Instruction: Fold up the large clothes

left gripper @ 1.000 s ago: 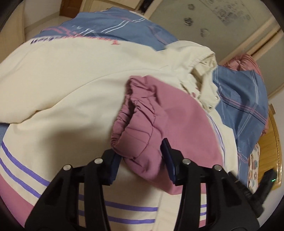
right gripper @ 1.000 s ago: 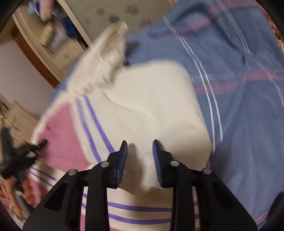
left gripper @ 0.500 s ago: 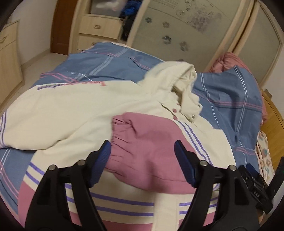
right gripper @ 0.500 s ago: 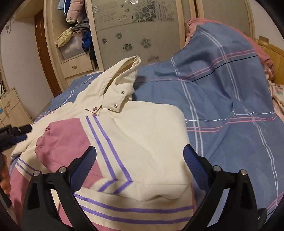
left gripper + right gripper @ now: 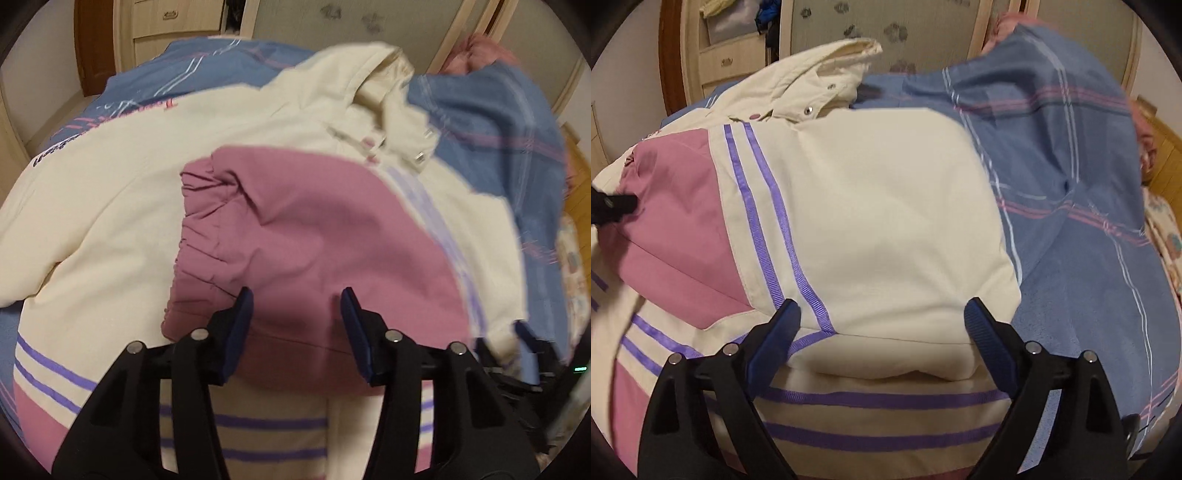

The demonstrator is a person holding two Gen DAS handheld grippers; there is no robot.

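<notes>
A cream hooded jacket (image 5: pixel 122 177) with pink panels and purple stripes lies on the bed, one sleeve folded across its body. In the left wrist view the pink cuffed end of that sleeve (image 5: pixel 295 240) lies just past my left gripper (image 5: pixel 295 314), which is open and empty close above it. In the right wrist view the cream part of the folded sleeve (image 5: pixel 886 221) lies just past my right gripper (image 5: pixel 882 321), which is wide open and empty. The hood (image 5: pixel 831 74) lies at the far end.
A blue plaid bedspread (image 5: pixel 1071 184) covers the bed, bunched up at the right. A wooden bed frame (image 5: pixel 1167 155) runs along the right. A wardrobe with frosted doors (image 5: pixel 923 26) and drawers (image 5: pixel 173 18) stands beyond the bed.
Both grippers let go of the sleeve, opened and pulled back up. They have since dropped close over the jacket again, and the left one has narrowed somewhat.
</notes>
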